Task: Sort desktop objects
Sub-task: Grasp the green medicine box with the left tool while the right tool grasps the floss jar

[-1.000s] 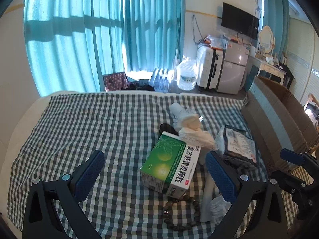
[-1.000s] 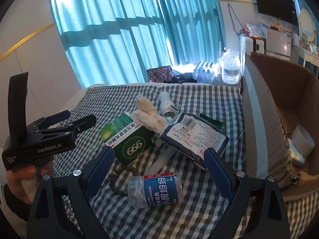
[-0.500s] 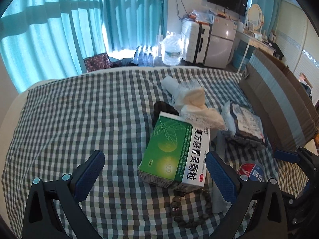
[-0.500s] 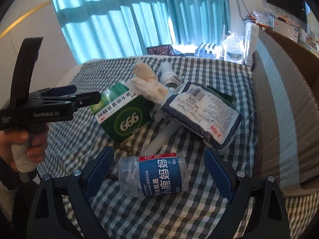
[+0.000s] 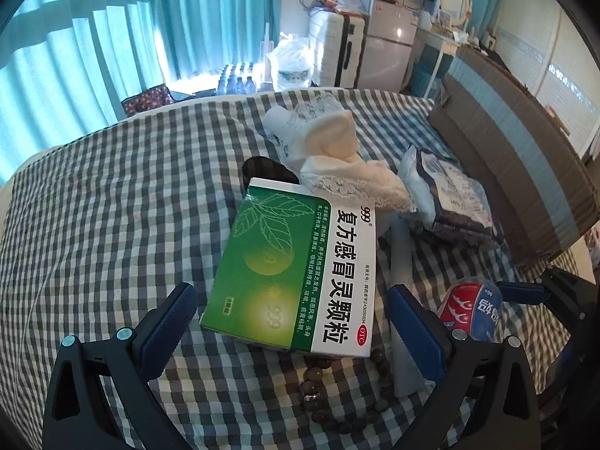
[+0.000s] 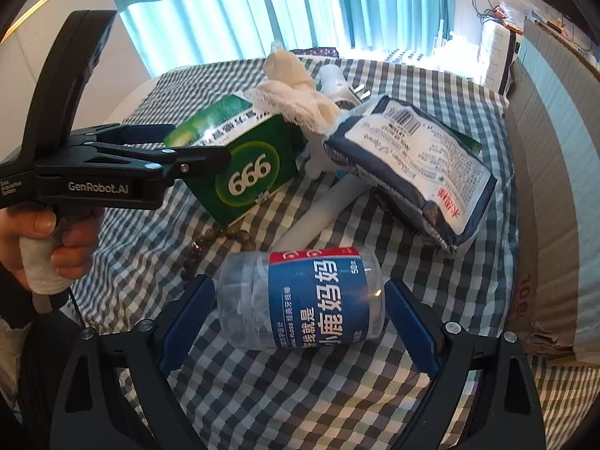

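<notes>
While both grippers hang over the checked cloth [image 5: 112, 206], neither one has anything clamped. From the left wrist view, the left gripper [image 5: 292, 318] has its jaws spread wide, and the near end of the green medicine box [image 5: 288, 273] lies between the blue pads [image 5: 168, 322] without either pad touching it. That box rests tilted, its far corner propped on a dark object that is mostly hidden, with a white lace-edged cloth [image 5: 352, 183] draped over that corner. A string of brown beads [image 5: 337, 401] lies on the cloth under the box's near edge, and a pale tube [image 5: 401, 281] lies just beside the box on its right. In the right wrist view, the right gripper [image 6: 300, 311] is likewise spread apart, its pads on either side of the clear floss-pick jar [image 6: 303, 300], which lies on its side with a blue and red label; whether the pads touch the jar I cannot tell, though a small gap shows at each end. Behind the jar sits a navy and white tissue pack [image 6: 412, 172], leaning on the other things. A white plug adapter [image 6: 337, 82] lies farther back beside the lace cloth. At the right edge stands a cardboard box [image 6: 543, 150], its wall just beside the cloth.
</notes>
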